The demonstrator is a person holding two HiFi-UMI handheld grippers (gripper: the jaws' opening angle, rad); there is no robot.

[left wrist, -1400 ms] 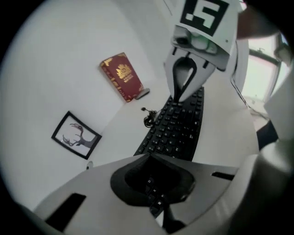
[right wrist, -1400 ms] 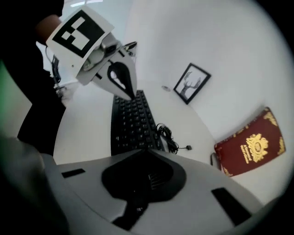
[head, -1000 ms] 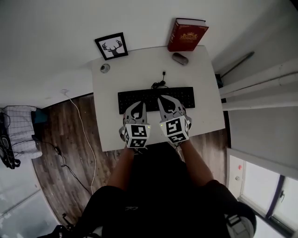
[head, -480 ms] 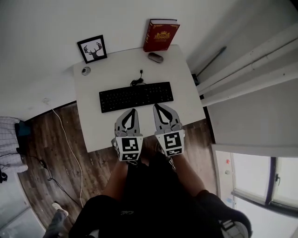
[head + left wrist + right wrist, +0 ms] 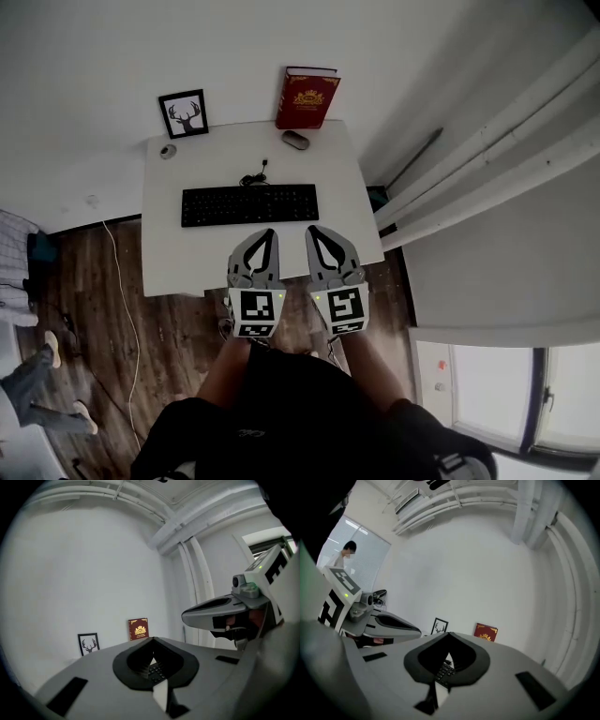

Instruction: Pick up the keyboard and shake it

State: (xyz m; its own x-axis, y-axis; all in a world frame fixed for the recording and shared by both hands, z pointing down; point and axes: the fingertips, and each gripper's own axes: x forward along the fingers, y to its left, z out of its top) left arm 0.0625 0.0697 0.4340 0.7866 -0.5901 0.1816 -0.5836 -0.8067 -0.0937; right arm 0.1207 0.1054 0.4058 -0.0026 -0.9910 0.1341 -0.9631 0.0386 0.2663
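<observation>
A black keyboard point(image 5: 249, 204) lies flat across the middle of the white table point(image 5: 173, 253), its cable curling behind it. Both grippers hover side by side over the table's near edge, short of the keyboard and not touching it. My left gripper point(image 5: 271, 232) is shut with nothing in it, and so is my right gripper point(image 5: 311, 229). In the left gripper view a few keys of the keyboard point(image 5: 155, 670) show through the hole between the closed jaws. The right gripper view gives the same glimpse of the keyboard point(image 5: 444, 670).
A red book point(image 5: 306, 98) and a framed deer picture point(image 5: 183, 114) lean on the wall behind the table. A dark mouse point(image 5: 295, 140) and a small round object point(image 5: 168, 150) lie near the back edge. Someone's legs point(image 5: 37, 375) stand on the wooden floor at left.
Both grippers have pulled back from over the keyboard toward the table's near edge and risen. They stay shut, and the keyboard has stayed on the table.
</observation>
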